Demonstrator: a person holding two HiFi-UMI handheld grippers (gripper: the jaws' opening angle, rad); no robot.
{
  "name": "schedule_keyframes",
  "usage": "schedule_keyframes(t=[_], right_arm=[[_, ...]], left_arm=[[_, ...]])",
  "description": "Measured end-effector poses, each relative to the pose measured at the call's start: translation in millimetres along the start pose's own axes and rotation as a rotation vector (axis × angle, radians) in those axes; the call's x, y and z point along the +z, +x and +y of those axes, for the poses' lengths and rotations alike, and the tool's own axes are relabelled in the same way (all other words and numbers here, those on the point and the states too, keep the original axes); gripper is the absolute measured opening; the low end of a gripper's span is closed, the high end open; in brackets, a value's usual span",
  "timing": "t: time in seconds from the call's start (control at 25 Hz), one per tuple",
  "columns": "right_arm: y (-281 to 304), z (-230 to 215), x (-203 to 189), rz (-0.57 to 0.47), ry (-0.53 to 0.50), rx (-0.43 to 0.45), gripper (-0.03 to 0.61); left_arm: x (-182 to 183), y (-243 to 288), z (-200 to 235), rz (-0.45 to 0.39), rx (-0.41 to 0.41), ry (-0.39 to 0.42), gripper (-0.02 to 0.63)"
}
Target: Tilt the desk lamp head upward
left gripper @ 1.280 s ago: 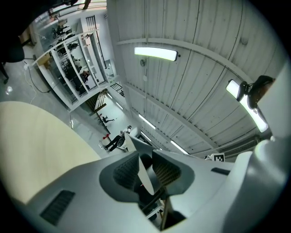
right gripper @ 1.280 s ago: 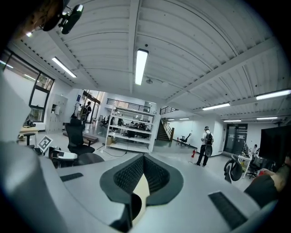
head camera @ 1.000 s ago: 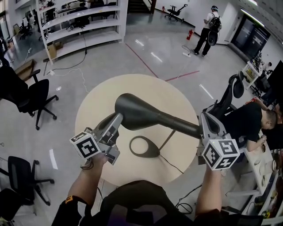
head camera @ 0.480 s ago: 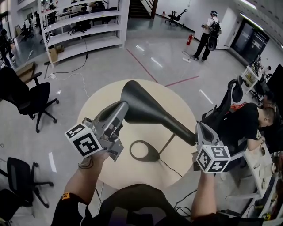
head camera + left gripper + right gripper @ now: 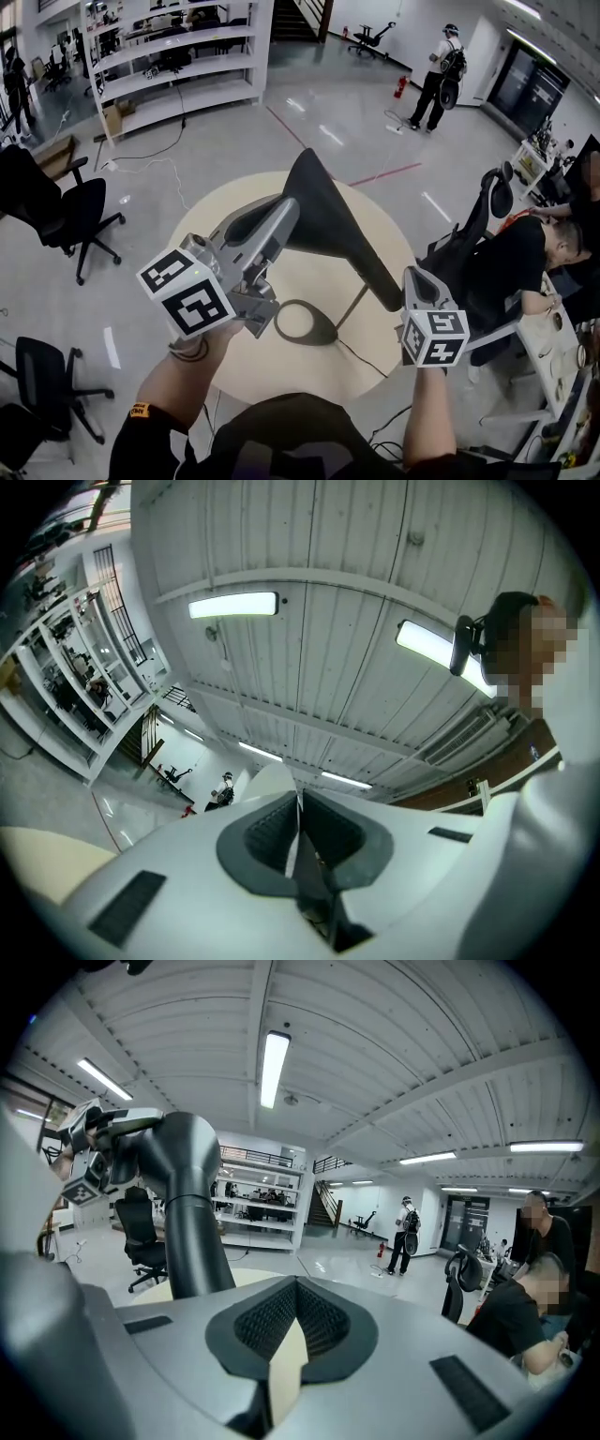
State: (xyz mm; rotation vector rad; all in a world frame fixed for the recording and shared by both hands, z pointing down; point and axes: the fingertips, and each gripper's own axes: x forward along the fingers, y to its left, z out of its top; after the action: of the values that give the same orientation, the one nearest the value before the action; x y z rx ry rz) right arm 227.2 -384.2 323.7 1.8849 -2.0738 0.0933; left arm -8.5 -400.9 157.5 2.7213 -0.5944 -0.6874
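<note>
Steeply upturned, the left gripper (image 5: 285, 215) meets the lamp head (image 5: 321, 199), empty jaws closing; right gripper (image 5: 413, 278), jaws together.

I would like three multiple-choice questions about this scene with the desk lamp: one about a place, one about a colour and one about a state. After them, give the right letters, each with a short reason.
1. Where does the desk lamp's oval base stand?
A) on the floor
B) on the round table
C) on a white shelf

2. What colour is the top of the round table?
A) red
B) beige
C) blue

3. How do the jaws of the right gripper stand?
A) wide apart around a bottle
B) closed on a cable
C) together, with nothing between them

Answers:
1 B: the head view shows the base resting on the table top.
2 B: the top looks pale beige.
3 C: in the right gripper view the pads meet, and the lamp arm stands off to their left.
</note>
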Motion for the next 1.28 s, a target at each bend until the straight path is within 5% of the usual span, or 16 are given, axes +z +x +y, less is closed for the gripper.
schedule_keyframes(t=[0.8,1.28], right_arm=[[7.9,18.9,-23.4,0.044,-0.045,-0.049,0.009],[0.0,15.6,-14.5,0.006,-0.008,-0.061,0.01]], left_arm=[[3.6,25.8,-55.7,0.149,-0.027,0.249,0.067],[14.0,12.5,-56.8,0.063,-0.019,0.284,0.069]])
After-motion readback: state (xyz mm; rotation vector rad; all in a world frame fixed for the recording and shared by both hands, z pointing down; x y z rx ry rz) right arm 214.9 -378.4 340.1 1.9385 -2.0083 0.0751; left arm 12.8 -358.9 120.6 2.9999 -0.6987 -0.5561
